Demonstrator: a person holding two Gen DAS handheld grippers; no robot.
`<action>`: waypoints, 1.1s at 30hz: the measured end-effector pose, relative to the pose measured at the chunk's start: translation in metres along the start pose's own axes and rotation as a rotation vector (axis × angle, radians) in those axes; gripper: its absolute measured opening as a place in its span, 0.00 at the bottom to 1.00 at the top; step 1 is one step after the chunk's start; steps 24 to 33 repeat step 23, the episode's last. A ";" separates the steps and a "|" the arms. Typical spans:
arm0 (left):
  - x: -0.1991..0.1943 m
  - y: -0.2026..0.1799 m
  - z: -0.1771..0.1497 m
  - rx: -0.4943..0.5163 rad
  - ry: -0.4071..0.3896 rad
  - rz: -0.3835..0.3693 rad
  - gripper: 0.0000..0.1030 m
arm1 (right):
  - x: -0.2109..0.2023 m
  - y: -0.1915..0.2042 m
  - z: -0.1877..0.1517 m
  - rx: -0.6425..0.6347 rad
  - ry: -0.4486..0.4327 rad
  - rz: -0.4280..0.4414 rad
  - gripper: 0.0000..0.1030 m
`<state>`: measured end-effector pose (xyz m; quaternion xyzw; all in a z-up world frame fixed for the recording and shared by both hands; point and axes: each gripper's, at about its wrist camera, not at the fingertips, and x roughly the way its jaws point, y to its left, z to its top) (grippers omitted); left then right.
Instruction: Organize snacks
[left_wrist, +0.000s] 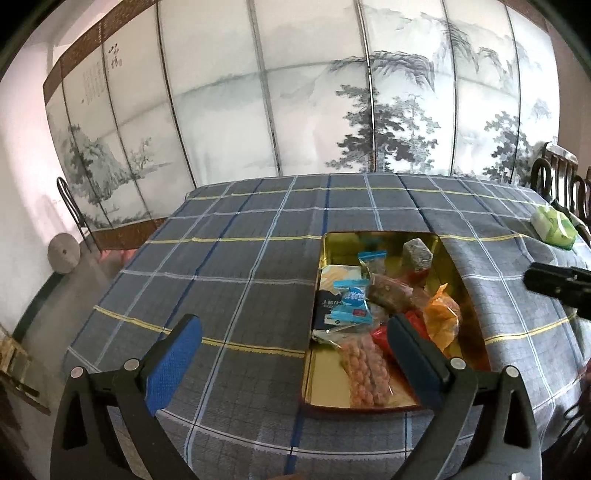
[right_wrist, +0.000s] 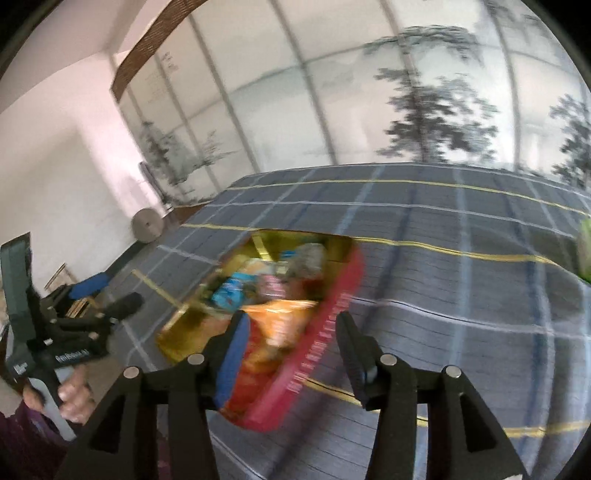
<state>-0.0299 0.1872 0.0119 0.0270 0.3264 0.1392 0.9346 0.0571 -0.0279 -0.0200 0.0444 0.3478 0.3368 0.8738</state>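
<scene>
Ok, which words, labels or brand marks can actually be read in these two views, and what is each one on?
None can be read for certain.
Light blue wrapper in the tin: white characters, too small.
Dark packet beneath it: white print, too small.
Folding screen: brush calligraphy at upper left, too distorted.
Tin's red side wall, right wrist view: pale lettering, motion-blurred.
Left gripper body: white brand mark, blurred.

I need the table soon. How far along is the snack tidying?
Done: the snacks sit piled in the gold tin, including a blue packet and an orange bag. In hand: nothing; left gripper and right gripper are both open. Left: only a green pack lies outside.
</scene>
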 end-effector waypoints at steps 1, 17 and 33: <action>-0.001 -0.002 0.001 0.004 -0.001 0.001 0.97 | -0.005 -0.010 -0.002 0.014 -0.003 -0.017 0.49; -0.008 -0.025 0.014 0.000 -0.028 0.029 1.00 | -0.049 -0.214 -0.030 0.221 0.044 -0.436 0.52; -0.013 -0.041 0.020 0.045 -0.035 0.118 1.00 | -0.051 -0.292 -0.027 0.300 0.093 -0.564 0.54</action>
